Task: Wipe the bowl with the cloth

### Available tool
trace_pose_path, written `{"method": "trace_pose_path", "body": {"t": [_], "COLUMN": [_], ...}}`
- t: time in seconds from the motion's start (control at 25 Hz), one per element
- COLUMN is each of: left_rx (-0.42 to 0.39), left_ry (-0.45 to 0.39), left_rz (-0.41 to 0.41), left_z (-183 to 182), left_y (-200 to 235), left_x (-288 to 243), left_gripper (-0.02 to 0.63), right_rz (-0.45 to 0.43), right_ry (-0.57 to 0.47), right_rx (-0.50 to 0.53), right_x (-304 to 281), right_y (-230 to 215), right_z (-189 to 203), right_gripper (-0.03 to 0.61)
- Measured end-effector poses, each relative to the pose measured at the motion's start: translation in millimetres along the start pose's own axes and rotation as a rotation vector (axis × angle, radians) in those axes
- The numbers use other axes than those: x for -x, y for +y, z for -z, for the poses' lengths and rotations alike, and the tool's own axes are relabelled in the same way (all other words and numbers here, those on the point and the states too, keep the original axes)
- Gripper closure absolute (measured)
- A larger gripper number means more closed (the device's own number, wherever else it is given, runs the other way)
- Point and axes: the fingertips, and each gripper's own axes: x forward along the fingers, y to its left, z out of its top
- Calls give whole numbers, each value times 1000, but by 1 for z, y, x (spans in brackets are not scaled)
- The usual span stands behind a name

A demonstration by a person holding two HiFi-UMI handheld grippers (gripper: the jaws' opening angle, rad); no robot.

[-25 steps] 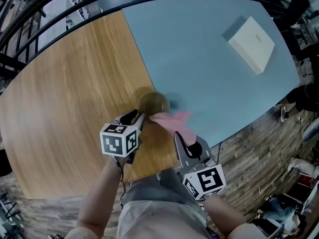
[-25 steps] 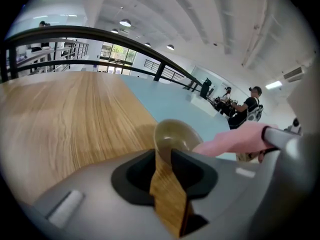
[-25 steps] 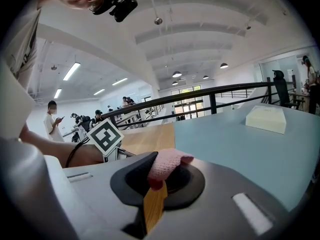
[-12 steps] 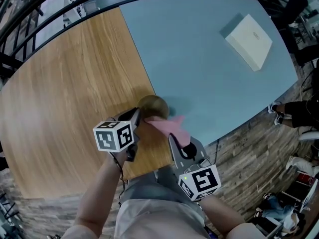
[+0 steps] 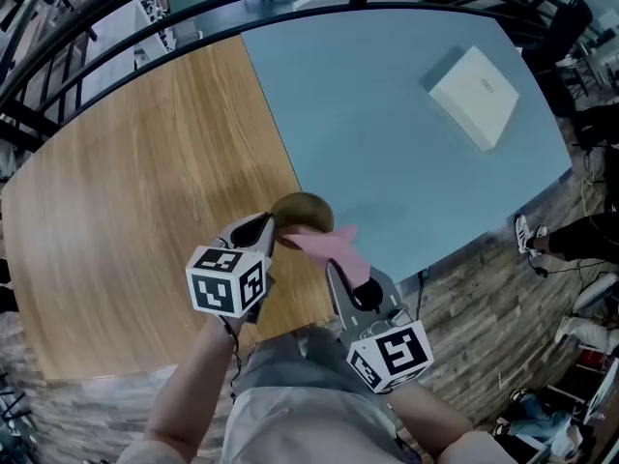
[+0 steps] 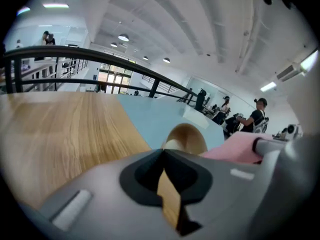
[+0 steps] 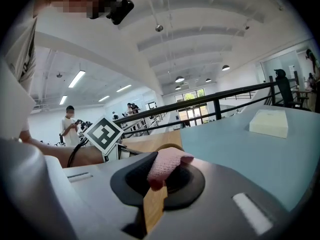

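A small wooden bowl (image 5: 305, 209) hangs over the seam of the wood-and-blue table (image 5: 145, 182), near its front edge. My left gripper (image 5: 270, 226) holds the bowl by its near rim. Its jaws have just been closing, with that rim between them. In the left gripper view the bowl (image 6: 189, 136) shows just past the shut left gripper (image 6: 166, 152). My right gripper (image 5: 348, 271) is shut on a pink cloth (image 5: 327, 244), which reaches up to the bowl's right side. In the right gripper view the cloth (image 7: 167, 165) sticks out of the right gripper (image 7: 159, 178).
A white flat box (image 5: 481, 95) lies far back on the blue half of the table. A dark railing (image 5: 193, 8) curves behind the table. A plank floor (image 5: 484, 298) lies beyond the near edge, and people stand in the background (image 6: 257, 116).
The left jaws, open beside the bowl a second ago, have shut on its rim. Both grippers have since risen, the bowl with the left one. The cloth stays in the right gripper.
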Motion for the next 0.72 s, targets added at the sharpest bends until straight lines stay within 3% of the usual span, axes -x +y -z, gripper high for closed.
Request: {"method": "trace_pose_path", "body": {"t": [0.4, 0.72], "left_rx": [-170, -298], "left_ry": [-129, -228], "left_rz": [-14, -15], "left_z": [-67, -98], "left_y": [-78, -134], "left_x": [94, 158], "left_gripper": [609, 609], "right_rz": [-25, -49], "right_ry": [-107, -148], "right_rx": [96, 173], "right_x": [49, 83], "right_y": [26, 61], "right_z": [-98, -142], "right_gripper": [558, 557]}}
